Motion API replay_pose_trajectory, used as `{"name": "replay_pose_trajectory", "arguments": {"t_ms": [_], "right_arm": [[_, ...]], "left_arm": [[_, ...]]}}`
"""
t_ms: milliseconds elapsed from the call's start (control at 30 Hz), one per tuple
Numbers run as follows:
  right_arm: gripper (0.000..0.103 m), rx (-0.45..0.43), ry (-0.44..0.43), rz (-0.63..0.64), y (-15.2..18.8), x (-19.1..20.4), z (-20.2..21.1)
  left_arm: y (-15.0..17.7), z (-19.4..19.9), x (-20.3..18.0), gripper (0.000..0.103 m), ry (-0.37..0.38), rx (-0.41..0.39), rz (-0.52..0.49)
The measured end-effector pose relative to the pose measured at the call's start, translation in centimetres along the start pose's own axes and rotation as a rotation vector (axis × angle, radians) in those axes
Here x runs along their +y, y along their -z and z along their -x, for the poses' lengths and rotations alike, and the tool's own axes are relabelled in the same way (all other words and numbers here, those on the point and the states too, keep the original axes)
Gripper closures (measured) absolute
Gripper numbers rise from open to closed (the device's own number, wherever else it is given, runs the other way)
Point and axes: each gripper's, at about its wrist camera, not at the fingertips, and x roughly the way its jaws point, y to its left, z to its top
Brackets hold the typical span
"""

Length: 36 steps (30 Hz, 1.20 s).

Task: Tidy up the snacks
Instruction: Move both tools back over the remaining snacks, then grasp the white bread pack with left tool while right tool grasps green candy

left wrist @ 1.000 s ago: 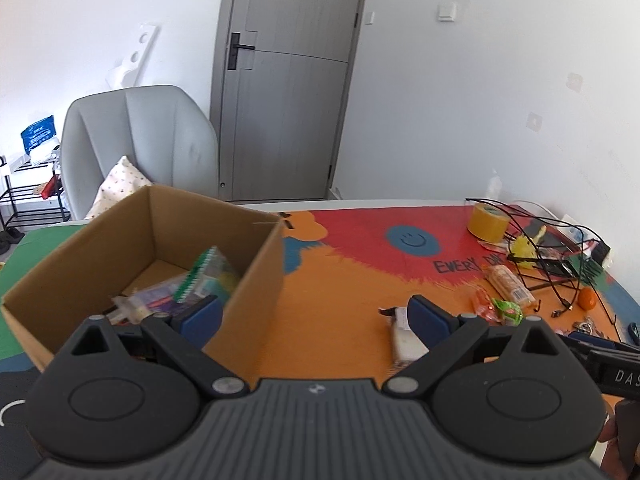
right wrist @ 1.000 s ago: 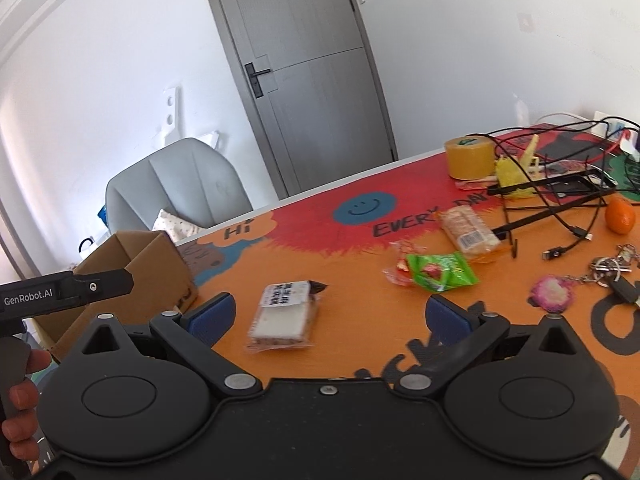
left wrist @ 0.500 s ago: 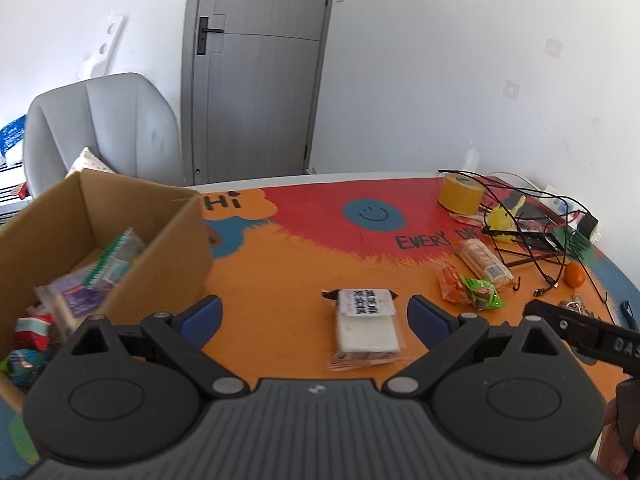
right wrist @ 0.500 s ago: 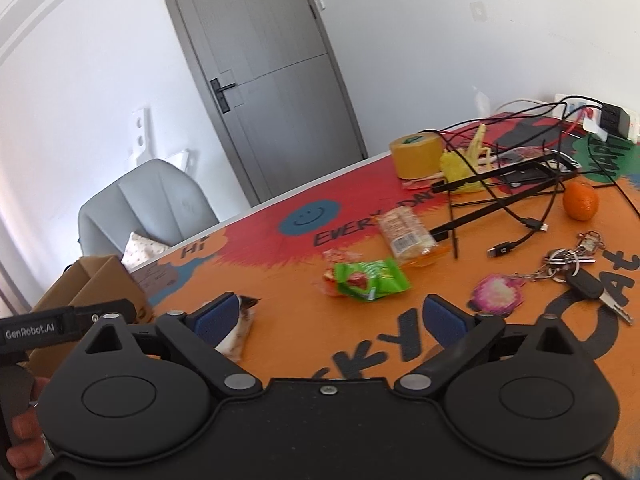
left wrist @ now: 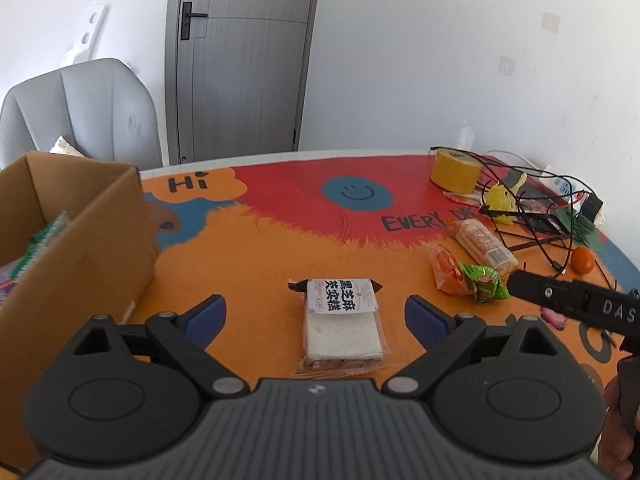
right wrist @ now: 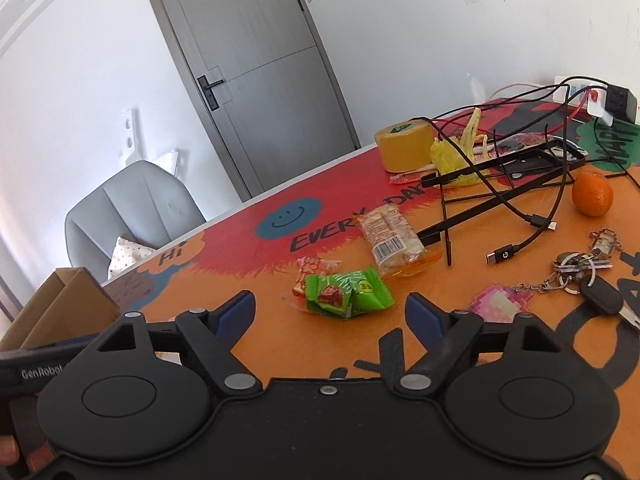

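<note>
Cake (left wrist: 342, 326), white, clear-wrapped with a black-lettered label, lies flat.

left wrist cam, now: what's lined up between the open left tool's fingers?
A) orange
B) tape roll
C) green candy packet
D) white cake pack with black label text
D: the white cake pack lies flat on the mat, centred in the gap of the open left tool, untouched; the green packet, orange and tape roll sit farther off to the right.
</note>
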Motion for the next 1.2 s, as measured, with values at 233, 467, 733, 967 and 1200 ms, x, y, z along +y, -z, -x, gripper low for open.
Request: {"name": "replay_pose_trajectory", "arguments": {"t_ms": [233, 467, 733, 967, 1200], "right_arm": [[0.025, 0.015, 0.008, -0.001, -0.4, -0.5, -2.2], [0.026, 0.024, 0.014, 0.017, -0.8, -0.3, -3.7], [0.040, 0.031, 0.045, 0.047, -0.4, -0.1, -5.0], [0.068, 0.052, 0.047, 0.097, 0.1, 0.9, -4.9], [0.076, 0.064, 0.034, 0.096, 0.3, 1.6, -3.6]], "left_arm": [[0.1, -2.1, -0.4, 0.008, 0.003, 0.006, -0.008], [0.3, -3.8, -0.4, 0.013, 0.008, 0.020, -0.002], [0.4, -5.3, 0.1, 0.027, 0.018, 0.034, 0.014], [0.2, -5.4, 0.2, 0.056, 0.065, 0.058, 0.022], [0.3, -3.5, 0.7, 0.057, 0.092, 0.040, 0.035]]}}
